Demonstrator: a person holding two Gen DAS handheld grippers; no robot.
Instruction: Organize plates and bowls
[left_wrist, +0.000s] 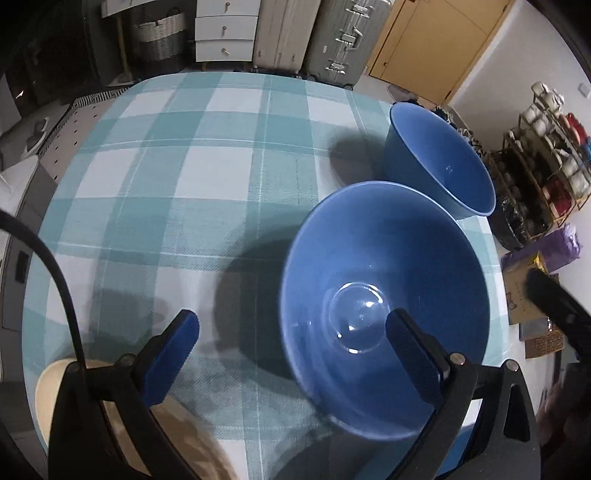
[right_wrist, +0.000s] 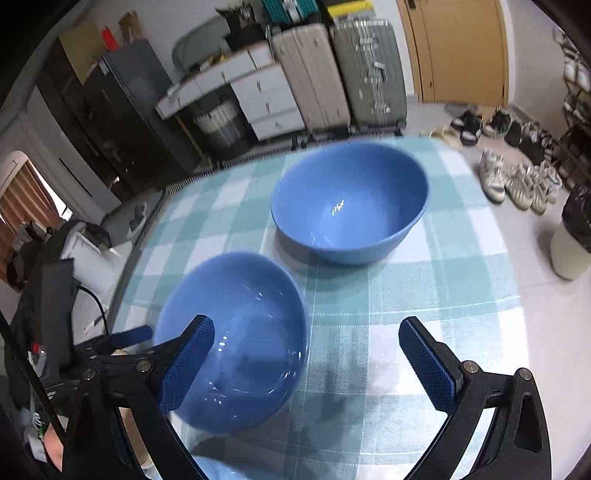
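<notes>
We have both grippers wide open, nothing held. Left gripper straddles the near blue bowl's rim, one finger inside it. Far blue bowl sits just beyond on the checked tablecloth. Right gripper hovers above the cloth.

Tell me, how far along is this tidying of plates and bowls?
Early, it seems. Nothing looks stacked yet: the near blue bowl and far blue bowl stand separately on the checked tablecloth. In hand: the left gripper, open, has one finger inside the near bowl's rim, apparently about to grip; the right gripper is open and empty. Left: nesting the bowls and handling the cream dish.
</notes>
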